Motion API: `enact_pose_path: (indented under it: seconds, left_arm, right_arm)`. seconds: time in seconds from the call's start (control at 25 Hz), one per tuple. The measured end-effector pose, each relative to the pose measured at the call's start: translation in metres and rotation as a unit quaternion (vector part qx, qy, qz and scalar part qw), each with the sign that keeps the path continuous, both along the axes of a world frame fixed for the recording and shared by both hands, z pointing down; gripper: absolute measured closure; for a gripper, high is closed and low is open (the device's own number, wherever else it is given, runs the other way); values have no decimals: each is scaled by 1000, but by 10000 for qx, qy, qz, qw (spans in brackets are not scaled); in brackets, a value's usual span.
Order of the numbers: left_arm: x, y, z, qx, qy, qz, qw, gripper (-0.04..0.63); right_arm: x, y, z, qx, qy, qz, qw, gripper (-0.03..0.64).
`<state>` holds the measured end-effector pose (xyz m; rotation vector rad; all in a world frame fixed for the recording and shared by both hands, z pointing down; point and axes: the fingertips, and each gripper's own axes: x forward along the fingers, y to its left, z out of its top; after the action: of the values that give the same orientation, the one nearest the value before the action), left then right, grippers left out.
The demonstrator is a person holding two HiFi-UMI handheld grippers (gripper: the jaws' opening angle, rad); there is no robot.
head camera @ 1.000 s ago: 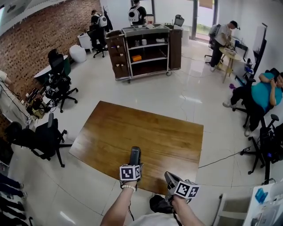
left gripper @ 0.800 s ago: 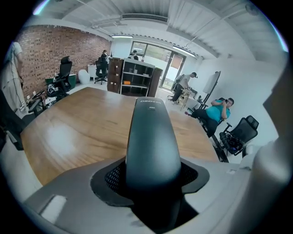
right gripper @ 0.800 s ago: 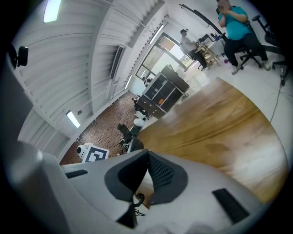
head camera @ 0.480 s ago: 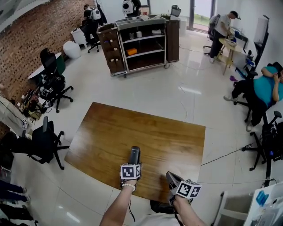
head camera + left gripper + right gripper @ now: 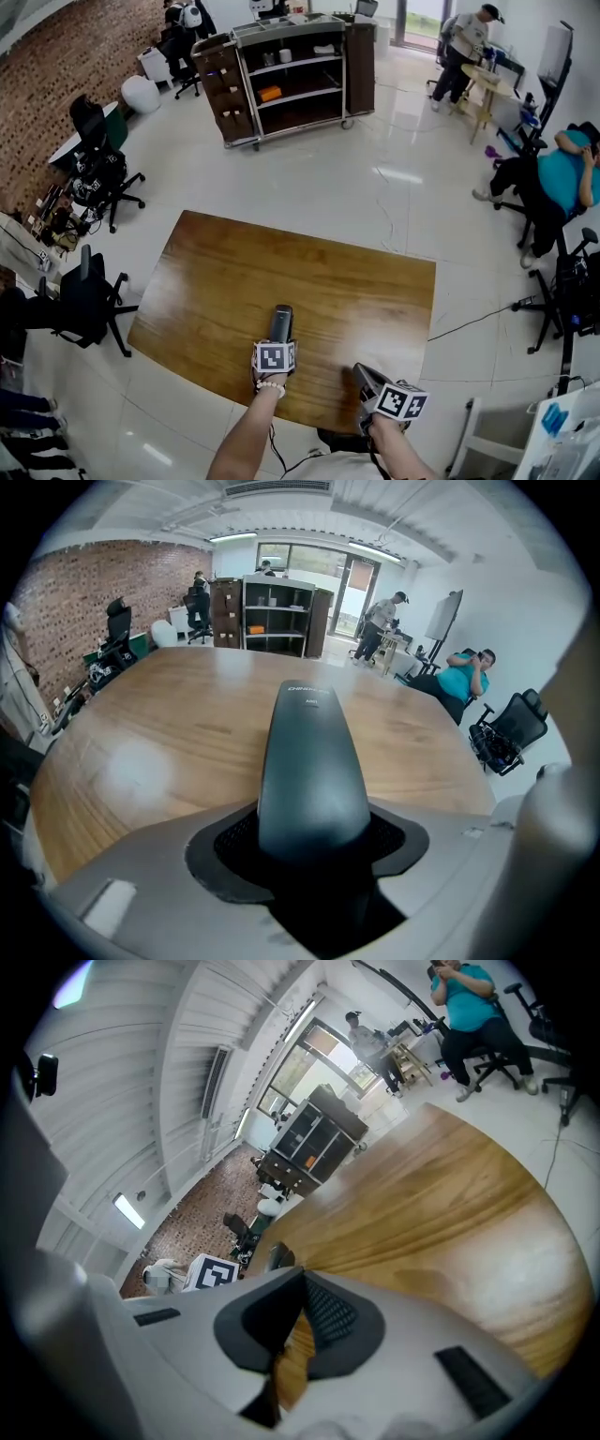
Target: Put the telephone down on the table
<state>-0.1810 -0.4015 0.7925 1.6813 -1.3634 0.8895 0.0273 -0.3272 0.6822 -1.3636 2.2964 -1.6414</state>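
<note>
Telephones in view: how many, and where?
1. The telephone is held in the left gripper, over the near side of the wooden table. No other shows on the table; the far cart's shelves are too small to check.

An open-plan office or lab workspace — a bare brick wall (image 5: 56, 56) along one side, a glossy white tiled floor (image 5: 403, 197), black swivel chairs (image 5: 94, 169), a dark open shelving unit (image 5: 291, 75), a big wooden surface (image 5: 309, 281) mid-room — with people (image 5: 562, 173) seated and standing around its edges.
</note>
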Motion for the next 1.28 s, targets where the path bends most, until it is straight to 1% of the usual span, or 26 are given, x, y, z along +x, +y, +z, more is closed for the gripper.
enact_pose_path:
  seconds: [0.24, 0.52, 0.64, 0.8, 1.08, 1.28]
  left_arm:
    - [-1, -2, 14, -195, -71, 72, 9998, 314]
    - [-1, 1, 20, -403, -7, 39, 9992, 314]
    - [-2, 0, 22, -399, -15, 89, 9992, 314]
    - [-2, 1, 22, -424, -143, 131, 9989, 313]
    - [6, -2, 15, -282, -255, 177, 9991, 304]
    - [6, -2, 15, -253, -448, 225, 9984, 298]
  right_arm:
    - [3, -3, 6, -77, 23, 45, 10000, 612]
    - [6, -7, 11, -109, 38, 88, 9999, 612]
    - [3, -9, 12, -120, 15, 80, 9999, 612]
    - [4, -9, 12, -145, 54, 100, 9998, 612]
    - [7, -11, 11, -132, -41, 176, 9998, 612]
    - [9, -11, 11, -128, -27, 210, 9997, 612]
